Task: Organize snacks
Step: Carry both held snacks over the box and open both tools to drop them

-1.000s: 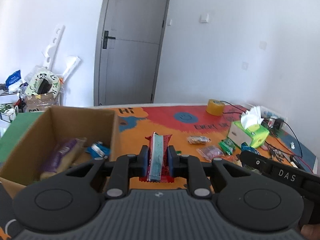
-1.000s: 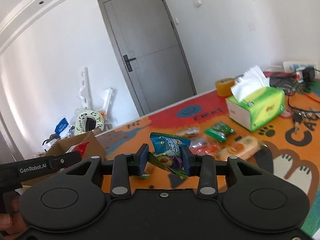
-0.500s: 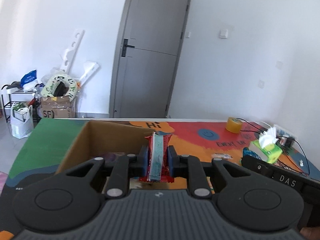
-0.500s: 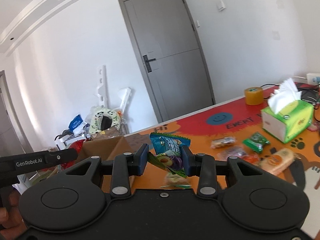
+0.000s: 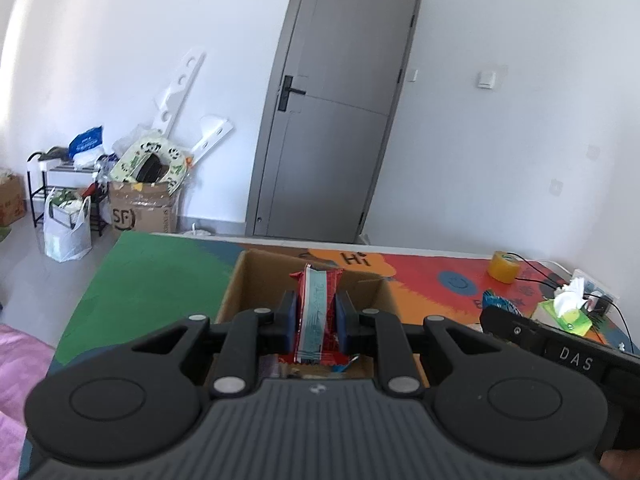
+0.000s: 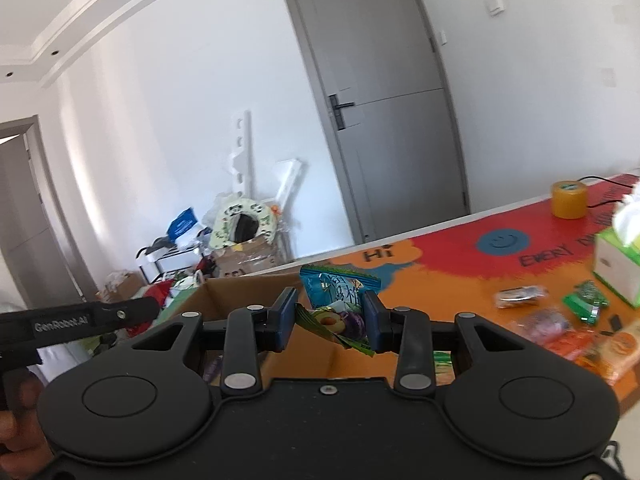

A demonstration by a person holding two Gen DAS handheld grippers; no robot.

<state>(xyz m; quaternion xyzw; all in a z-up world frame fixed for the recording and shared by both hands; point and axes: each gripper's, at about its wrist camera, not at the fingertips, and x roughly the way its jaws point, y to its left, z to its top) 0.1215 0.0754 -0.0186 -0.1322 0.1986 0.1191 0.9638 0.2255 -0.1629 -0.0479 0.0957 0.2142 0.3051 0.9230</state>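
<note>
My left gripper [image 5: 316,322] is shut on a red and pale-blue snack packet [image 5: 316,312], held upright above the open cardboard box [image 5: 256,276]. Some wrappers show in the box bottom. My right gripper [image 6: 330,322] is shut on a blue and green snack bag [image 6: 338,300] with fruit pictures, held just right of the same box [image 6: 248,292]. Several loose snack packets [image 6: 520,296] lie on the colourful mat to the right.
A green tissue box [image 6: 618,256] and a yellow tape roll [image 6: 568,199] stand on the mat [image 6: 460,248] at the right, with cables behind. The tissue box [image 5: 564,314] also shows in the left wrist view. Clutter and a grey door [image 5: 332,120] are beyond the table.
Both grippers have moved left and risen with their packets. The left one went from beside the box to above it; the right one has neared the box.
</note>
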